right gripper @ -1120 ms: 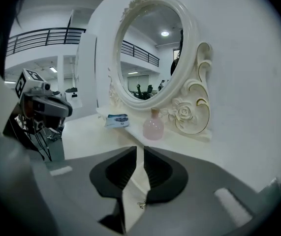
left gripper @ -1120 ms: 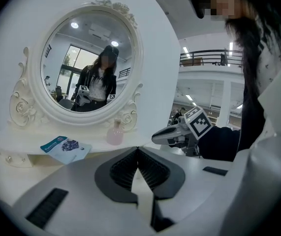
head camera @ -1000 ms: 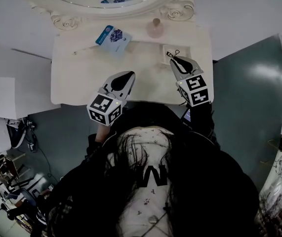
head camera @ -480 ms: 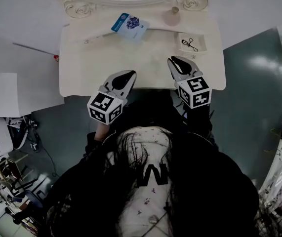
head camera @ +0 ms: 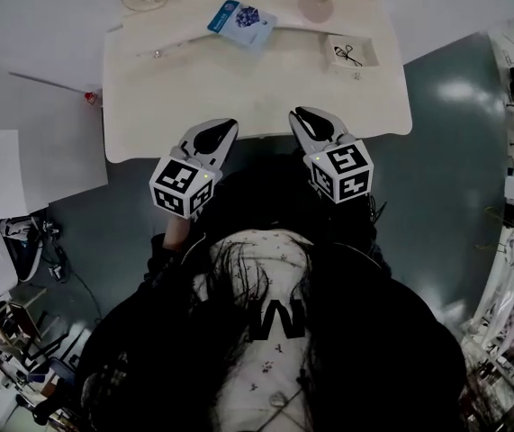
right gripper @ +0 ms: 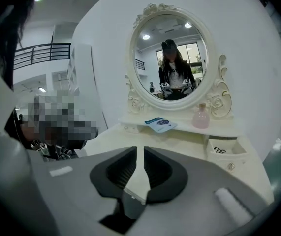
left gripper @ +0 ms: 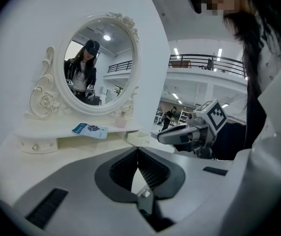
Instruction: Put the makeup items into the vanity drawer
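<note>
A blue packet (head camera: pixel 243 18) (left gripper: pixel 90 129) (right gripper: pixel 160 124) and a pink bottle (head camera: pixel 316 7) (right gripper: pixel 201 116) rest on the raised shelf of the cream vanity (head camera: pixel 238 88). At the right, a small drawer (head camera: pixel 372 57) (right gripper: pixel 229 161) stands open with a thin black item (head camera: pixel 347 54) (right gripper: pixel 219 150) inside. My left gripper (head camera: pixel 223 126) (left gripper: pixel 138 150) hovers over the vanity's front edge, shut and empty. My right gripper (head camera: pixel 300 115) (right gripper: pixel 143 149) hangs beside it, its jaws parted by a narrow gap with nothing between them.
An oval mirror (left gripper: pixel 98 63) (right gripper: pixel 172 58) in a carved frame rises behind the shelf. A shut little drawer (left gripper: pixel 37 145) with knobs sits at the shelf's left end. White panels (head camera: pixel 22 160) stand left of the vanity, teal floor (head camera: pixel 446 151) to its right.
Both grippers have drawn back from the tabletop to its front edge. The right gripper has left the open drawer, where the black item now lies alone.
</note>
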### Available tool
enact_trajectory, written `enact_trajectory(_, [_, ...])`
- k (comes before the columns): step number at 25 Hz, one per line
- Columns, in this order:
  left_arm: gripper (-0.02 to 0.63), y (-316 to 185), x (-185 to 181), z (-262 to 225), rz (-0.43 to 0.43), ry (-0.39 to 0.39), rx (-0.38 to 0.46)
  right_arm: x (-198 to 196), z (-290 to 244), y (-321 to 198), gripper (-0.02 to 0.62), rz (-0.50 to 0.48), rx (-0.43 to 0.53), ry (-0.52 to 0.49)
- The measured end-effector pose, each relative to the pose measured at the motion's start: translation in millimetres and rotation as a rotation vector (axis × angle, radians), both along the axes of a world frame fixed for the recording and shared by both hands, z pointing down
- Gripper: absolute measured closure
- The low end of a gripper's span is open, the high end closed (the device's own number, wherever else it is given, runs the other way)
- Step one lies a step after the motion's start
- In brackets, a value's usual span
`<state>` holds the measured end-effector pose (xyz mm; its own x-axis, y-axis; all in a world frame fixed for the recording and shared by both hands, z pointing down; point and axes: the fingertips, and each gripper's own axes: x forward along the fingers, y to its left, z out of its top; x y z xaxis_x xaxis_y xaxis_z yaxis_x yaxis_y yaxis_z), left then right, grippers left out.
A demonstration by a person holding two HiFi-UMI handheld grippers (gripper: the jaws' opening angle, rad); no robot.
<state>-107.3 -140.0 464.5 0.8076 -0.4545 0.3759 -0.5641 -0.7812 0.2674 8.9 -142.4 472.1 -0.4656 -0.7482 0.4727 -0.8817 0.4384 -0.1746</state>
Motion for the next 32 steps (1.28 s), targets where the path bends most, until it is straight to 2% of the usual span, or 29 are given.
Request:
enact_trajectory(9, [0.606, 12, -4, 0, -0.035, 0.031, 0.001, -12, -7, 14, 0.540, -0.045, 0.019, 0.036])
enact_trajectory(16, [0.606, 37, 22, -8, -0.056, 0.014, 0.019, 12, -13, 51, 0.540, -0.057, 0.037, 0.024])
enact_trajectory(21, [0.606, 70, 50, -19, -0.097, 0.025, 0.031, 40, -16, 92, 0.541, -0.074, 0.052, 0.010])
enact_trajectory(26, [0.606, 111, 77, -20, -0.103, 0.009, 0.034, 65, -15, 129, 0.541, -0.093, 0.069, 0.002])
enact_trajectory(32, [0.606, 160, 83, -16, -0.125, 0.010, 0.017, 61, -9, 167, 0.541, -0.132, 0.074, -0.020])
